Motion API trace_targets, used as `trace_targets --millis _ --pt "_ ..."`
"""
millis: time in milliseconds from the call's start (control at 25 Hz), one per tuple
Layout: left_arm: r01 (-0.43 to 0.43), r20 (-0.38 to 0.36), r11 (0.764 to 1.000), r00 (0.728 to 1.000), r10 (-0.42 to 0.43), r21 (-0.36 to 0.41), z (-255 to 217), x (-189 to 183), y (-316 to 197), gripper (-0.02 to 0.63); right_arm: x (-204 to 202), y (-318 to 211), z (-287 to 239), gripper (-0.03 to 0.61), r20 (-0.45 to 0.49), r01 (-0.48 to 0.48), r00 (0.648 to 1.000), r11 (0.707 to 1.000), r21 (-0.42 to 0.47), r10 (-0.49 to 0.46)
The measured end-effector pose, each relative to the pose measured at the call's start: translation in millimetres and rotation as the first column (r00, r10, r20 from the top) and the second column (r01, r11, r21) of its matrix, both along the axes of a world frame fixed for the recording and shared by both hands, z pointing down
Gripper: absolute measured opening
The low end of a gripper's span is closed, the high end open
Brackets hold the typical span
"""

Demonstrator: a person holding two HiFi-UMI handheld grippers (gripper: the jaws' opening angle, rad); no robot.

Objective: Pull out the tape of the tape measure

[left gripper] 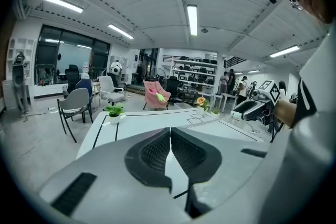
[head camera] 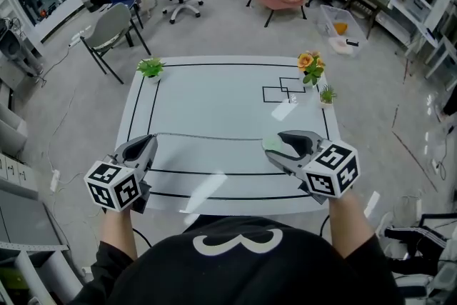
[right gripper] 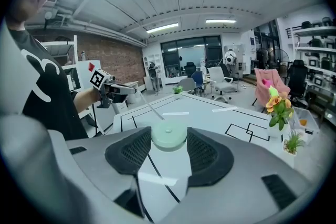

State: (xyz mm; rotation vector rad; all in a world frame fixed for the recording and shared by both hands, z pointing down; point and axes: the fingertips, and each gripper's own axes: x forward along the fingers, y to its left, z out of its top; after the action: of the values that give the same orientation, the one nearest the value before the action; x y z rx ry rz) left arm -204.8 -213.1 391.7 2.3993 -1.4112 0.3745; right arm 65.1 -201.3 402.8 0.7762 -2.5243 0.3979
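While the person stands at the near edge of the white table (head camera: 214,111), the head view shows a gripper in each hand over its front part. The left gripper (head camera: 151,141) is at the left and the right gripper (head camera: 278,145) at the right, well apart. The right claw is clamped on a round, pale green tape measure (head camera: 271,143). A thin tape (head camera: 207,137) runs from it in a nearly straight line to the tip of the left claw. A leafy potted plant (head camera: 151,68) stands at the far left corner, and orange flowers (head camera: 310,66) with a small green plant (head camera: 328,94) beside them stand at the far right.

From the left gripper view, its two jaws are pressed together. The tape is too thin to make out between them. The right gripper (left gripper: 257,107) shows across the table.

From the right gripper view, both pads bear on the sides of the tape measure (right gripper: 168,138). The tape (right gripper: 149,107) stretches away above the table to the left gripper (right gripper: 118,91), which pinches its end.
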Motion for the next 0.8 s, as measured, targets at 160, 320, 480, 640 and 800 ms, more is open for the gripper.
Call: trace_targets --millis 160,320,480,640,800 --pt "0.006 0.012 1.0 1.0 -0.006 -0.026 12.4 -0.9 -5.3 0.012 -3.1 -7.4 14.6 0.218 -0.027 -0.003 1.0 1.0 -0.021 0.002" --pt "0.014 0.016 0.998 1.0 -0.013 -0.059 29.3 -2.6 -10.5 0.012 -3.6 -14.1 34.8 0.218 -0.054 -0.002 0.999 0.999 -0.05 -0.001" --pt "0.022 0.073 0.995 0.997 -0.015 -0.098 52.5 -4.2 -14.6 0.012 -6.9 -20.9 59.8 0.218 -0.101 0.008 0.995 0.997 -0.071 -0.015" --pt "0.023 0.125 0.986 0.992 -0.003 -0.163 85.9 -1.5 -16.7 0.012 -7.1 -25.3 93.8 0.218 -0.171 0.008 0.985 0.996 -0.09 -0.023" --pt "0.029 0.195 0.979 0.981 0.011 -0.199 116.1 0.2 -18.4 0.012 -7.5 -27.2 125.7 0.218 -0.216 0.011 0.976 0.993 -0.119 -0.037"
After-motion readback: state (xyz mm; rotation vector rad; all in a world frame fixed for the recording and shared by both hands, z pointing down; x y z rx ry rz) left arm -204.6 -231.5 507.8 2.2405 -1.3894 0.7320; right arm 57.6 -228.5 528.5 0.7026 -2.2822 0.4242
